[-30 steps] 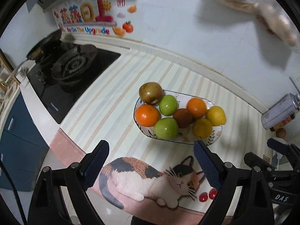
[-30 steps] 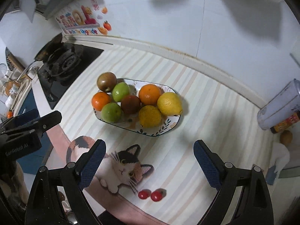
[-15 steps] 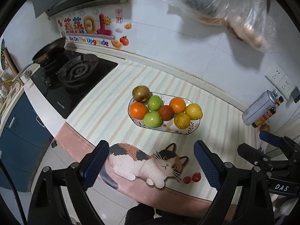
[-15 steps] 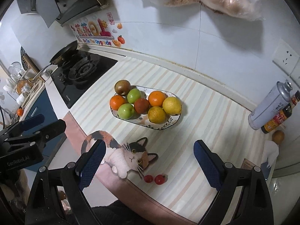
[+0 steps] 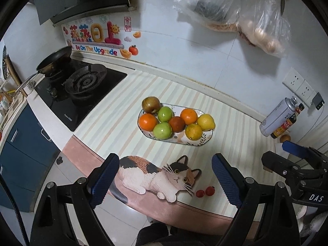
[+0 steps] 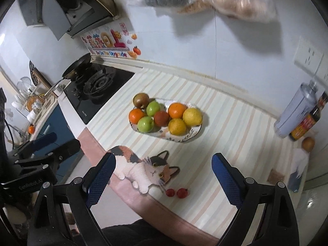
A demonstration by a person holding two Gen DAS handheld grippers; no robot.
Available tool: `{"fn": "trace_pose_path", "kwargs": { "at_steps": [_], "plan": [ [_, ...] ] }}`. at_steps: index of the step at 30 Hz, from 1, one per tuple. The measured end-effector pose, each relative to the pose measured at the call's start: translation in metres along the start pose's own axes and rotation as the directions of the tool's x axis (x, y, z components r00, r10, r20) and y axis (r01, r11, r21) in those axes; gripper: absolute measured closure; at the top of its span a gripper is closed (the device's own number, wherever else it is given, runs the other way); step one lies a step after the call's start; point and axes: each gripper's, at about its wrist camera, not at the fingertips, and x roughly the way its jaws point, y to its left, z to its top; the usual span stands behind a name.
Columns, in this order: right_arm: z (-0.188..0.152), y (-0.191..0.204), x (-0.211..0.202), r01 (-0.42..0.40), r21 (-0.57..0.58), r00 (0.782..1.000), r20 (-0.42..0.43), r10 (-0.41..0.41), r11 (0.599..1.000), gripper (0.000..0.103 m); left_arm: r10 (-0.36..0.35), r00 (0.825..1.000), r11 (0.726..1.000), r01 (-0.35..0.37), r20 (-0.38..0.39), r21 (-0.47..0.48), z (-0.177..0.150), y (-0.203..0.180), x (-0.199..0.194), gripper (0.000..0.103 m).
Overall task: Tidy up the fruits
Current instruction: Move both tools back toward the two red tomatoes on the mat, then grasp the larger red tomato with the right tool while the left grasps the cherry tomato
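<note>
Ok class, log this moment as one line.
left gripper: open, empty | right gripper: open, empty | plate: eight fruits | two cherry tomatoes: on mat

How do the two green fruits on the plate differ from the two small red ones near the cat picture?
The green fruits are much larger than the small red fruits. The green ones lie on the plate, packed among other fruit; the red pair lies loose on the striped mat, near its front edge, right of the cat picture. Both are round pairs, and neither is held.
</note>
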Motion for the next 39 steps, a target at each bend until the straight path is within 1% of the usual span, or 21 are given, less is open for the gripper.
{"fn": "trace_pose_path", "kwargs": {
  "at_steps": [1,3,4,7,9,10,11,12,13,16,19,20,23,24,29,31,33,34,36,37,39],
  "plan": [
    [-0.002,-0.005,0.009,-0.007,0.016,1.0,-0.026,0.007,1.0,0.006,0.004,1.0,1.0,-0.004,-0.005,0.003,-0.001,-0.001,0.004,0.011],
    [-0.01,-0.025,0.04,-0.028,0.08,0.993,-0.11,0.037,0.996,0.006,0.013,0.998,1.0,-0.013,-0.055,0.015,-0.005,-0.005,0.023,0.003],
    [-0.015,-0.034,0.054,-0.034,0.107,0.988,-0.148,0.049,0.994,0.006,0.022,0.997,1.0,-0.021,-0.078,0.019,-0.008,-0.006,0.035,0.002],
    [-0.039,-0.061,0.109,-0.038,0.192,0.959,-0.27,0.09,0.981,0.009,0.048,0.987,0.998,-0.043,-0.155,0.039,-0.02,-0.011,0.07,0.002],
    [-0.057,-0.078,0.143,-0.048,0.262,0.932,-0.335,0.137,0.964,0.026,0.062,0.976,0.997,-0.052,-0.208,0.05,-0.03,-0.013,0.093,0.002],
    [-0.067,-0.087,0.161,-0.051,0.31,0.914,-0.369,0.169,0.95,0.028,0.062,0.971,0.997,-0.051,-0.23,0.054,-0.034,-0.014,0.101,0.002],
    [-0.076,-0.093,0.175,-0.056,0.352,0.899,-0.389,0.201,0.934,0.032,0.063,0.961,0.997,-0.048,-0.269,0.06,-0.041,-0.016,0.115,0.002],
    [-0.086,-0.1,0.188,-0.062,0.393,0.884,-0.405,0.233,0.917,0.036,0.064,0.954,0.997,-0.048,-0.292,0.062,-0.045,-0.017,0.122,0.002],
    [-0.092,-0.103,0.196,-0.053,0.409,0.879,-0.415,0.237,0.911,0.036,0.059,0.944,0.997,-0.04,-0.323,0.063,-0.051,-0.019,0.133,0.002],
    [-0.107,-0.109,0.216,-0.043,0.449,0.86,-0.438,0.262,0.892,0.038,0.061,0.923,0.996,-0.034,-0.38,0.077,-0.064,-0.026,0.155,0.002],
    [-0.113,-0.109,0.229,-0.042,0.463,0.853,-0.445,0.274,0.885,0.052,0.059,0.903,0.996,-0.025,-0.427,0.085,-0.075,-0.03,0.172,0.002],
    [-0.113,-0.107,0.233,-0.04,0.461,0.848,-0.454,0.274,0.887,0.06,0.055,0.895,0.996,-0.019,-0.443,0.086,-0.079,-0.032,0.178,0.002],
    [-0.119,-0.106,0.243,-0.02,0.445,0.847,-0.468,0.251,0.896,0.072,0.053,0.879,0.995,-0.008,-0.473,0.098,-0.086,-0.037,0.189,0.002],
    [-0.12,-0.107,0.242,-0.026,0.454,0.852,-0.456,0.257,0.891,0.072,0.047,0.876,0.995,0.002,-0.481,0.1,-0.088,-0.039,0.191,0.002],
    [-0.121,-0.124,0.22,0.007,0.456,0.882,-0.422,0.209,0.89,0.072,0.016,0.862,0.988,0.064,-0.507,0.139,-0.095,-0.062,0.203,0.003],
    [-0.122,-0.134,0.21,0.032,0.45,0.892,-0.415,0.178,0.892,0.072,-0.008,0.854,0.981,0.108,-0.52,0.163,-0.099,-0.078,0.209,0.007],
    [-0.124,-0.143,0.201,0.057,0.44,0.899,-0.413,0.145,0.896,0.072,-0.017,0.845,0.972,0.14,-0.534,0.19,-0.103,-0.092,0.215,0.022],
    [-0.125,-0.147,0.2,0.062,0.44,0.9,-0.413,0.141,0.896,0.072,-0.019,0.841,0.968,0.15,-0.541,0.199,-0.105,-0.097,0.218,0.026],
    [-0.128,-0.157,0.197,0.076,0.447,0.9,-0.415,0.132,0.891,0.072,-0.025,0.826,0.963,0.172,-0.563,0.209,-0.11,-0.107,0.224,0.04],
    [-0.129,-0.158,0.197,0.08,0.449,0.9,-0.416,0.129,0.89,0.072,-0.028,0.82,0.96,0.181,-0.572,0.212,-0.113,-0.111,0.227,0.042],
    [-0.132,-0.162,0.197,0.083,0.46,0.901,-0.413,0.13,0.884,0.072,-0.03,0.815,0.956,0.192,-0.579,0.221,-0.116,-0.118,0.229,0.05]
  ]
}}
